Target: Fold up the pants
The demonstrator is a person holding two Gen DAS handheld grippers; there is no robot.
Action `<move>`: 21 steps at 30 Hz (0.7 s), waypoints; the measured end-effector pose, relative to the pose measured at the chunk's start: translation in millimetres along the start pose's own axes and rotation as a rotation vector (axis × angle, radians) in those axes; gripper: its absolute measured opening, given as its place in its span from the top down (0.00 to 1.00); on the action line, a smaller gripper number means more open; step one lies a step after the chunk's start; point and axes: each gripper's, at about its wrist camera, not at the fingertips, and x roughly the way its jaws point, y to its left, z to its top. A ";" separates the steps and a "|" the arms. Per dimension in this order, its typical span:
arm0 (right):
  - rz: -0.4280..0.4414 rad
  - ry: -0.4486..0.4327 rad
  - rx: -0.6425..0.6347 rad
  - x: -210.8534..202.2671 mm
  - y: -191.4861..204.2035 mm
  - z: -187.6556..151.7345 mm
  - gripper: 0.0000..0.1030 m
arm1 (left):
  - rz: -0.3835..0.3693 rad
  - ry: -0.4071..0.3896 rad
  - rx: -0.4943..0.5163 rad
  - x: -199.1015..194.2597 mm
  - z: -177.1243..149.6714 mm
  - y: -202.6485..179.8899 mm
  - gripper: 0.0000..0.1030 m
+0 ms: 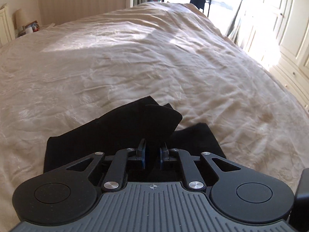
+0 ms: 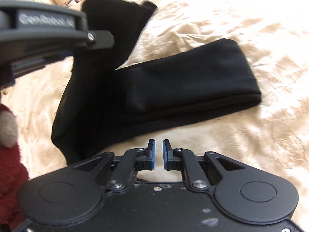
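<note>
The black pants (image 2: 173, 89) lie on a bed with a cream, wrinkled bedspread (image 1: 135, 58), one leg doubled back into a flat band, the other part lifted. The left claw (image 1: 152, 154) pinches a raised fold of that black fabric between its blue pads (in the right wrist view it shows blurred at upper left (image 2: 63, 54)). The right claw (image 2: 158, 154) hangs just beside the pants' near edge, narrowly parted around nothing. A dark red sleeve (image 2: 9, 164) shows at left.
</note>
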 end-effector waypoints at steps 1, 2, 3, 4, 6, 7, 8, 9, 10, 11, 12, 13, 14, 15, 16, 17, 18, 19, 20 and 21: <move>-0.014 0.005 0.015 -4.3 -14.9 0.7 0.88 | 0.001 0.025 0.011 7.5 -1.9 -6.0 0.86; -0.022 0.006 0.025 -6.4 -23.0 1.4 0.86 | 0.007 0.045 0.021 10.0 -5.2 -14.7 0.85; -0.027 0.004 0.033 -7.9 -28.8 2.1 0.85 | 0.014 0.047 0.023 8.9 -7.5 -17.6 0.85; -0.031 -0.005 0.040 -12.8 -39.3 4.0 0.81 | 0.015 0.043 0.020 7.0 -9.1 -16.8 0.85; -0.040 -0.023 0.040 -20.6 -50.3 7.0 0.78 | 0.008 0.038 0.004 -1.4 -9.9 -15.1 0.82; -0.043 -0.029 0.039 -24.7 -56.8 9.4 0.78 | 0.003 0.040 -0.009 -1.9 -8.9 -13.2 0.82; -0.045 -0.036 0.042 -26.2 -60.7 11.4 0.77 | 0.000 0.047 -0.022 -0.6 -7.1 -12.5 0.82; -0.046 -0.041 0.044 -28.0 -67.0 14.1 0.77 | -0.006 0.058 -0.033 2.8 -3.2 -15.5 0.81; -0.048 -0.045 0.046 -28.9 -70.7 16.4 0.77 | -0.011 0.067 -0.036 5.2 -0.5 -17.6 0.79; -0.053 -0.049 0.047 -30.2 -72.0 20.5 0.76 | -0.014 0.073 -0.032 7.1 2.7 -21.7 0.79; -0.060 -0.052 0.049 -29.3 -70.8 24.6 0.76 | -0.016 0.073 -0.025 7.3 5.0 -25.3 0.77; -0.067 -0.056 0.052 -29.5 -71.3 27.9 0.76 | -0.021 0.069 -0.018 6.8 6.7 -27.7 0.76; -0.075 -0.062 0.056 -31.8 -75.6 31.3 0.75 | -0.033 0.063 -0.011 6.0 8.4 -30.4 0.75; -0.082 -0.069 0.061 -33.5 -77.0 33.7 0.75 | -0.048 0.057 -0.010 4.9 9.8 -32.9 0.74; -0.088 -0.076 0.064 -35.1 -78.5 35.7 0.75 | -0.058 0.055 -0.010 4.1 11.1 -34.5 0.74; -0.097 -0.082 0.067 -36.3 -79.0 38.3 0.75 | -0.074 0.054 -0.009 3.0 12.2 -36.6 0.74; -0.107 -0.087 0.069 -36.7 -80.5 40.9 0.75 | -0.091 0.051 -0.004 1.4 13.0 -38.3 0.73; -0.117 -0.092 0.070 -37.1 -82.4 43.6 0.74 | -0.114 0.043 0.003 -1.5 13.4 -39.5 0.72; -0.126 -0.096 0.071 -38.0 -84.0 45.9 0.74 | -0.133 0.034 0.012 -4.7 13.7 -40.5 0.72; -0.134 -0.099 0.072 -38.8 -85.2 47.7 0.74 | -0.148 0.025 0.027 -8.8 14.0 -42.0 0.72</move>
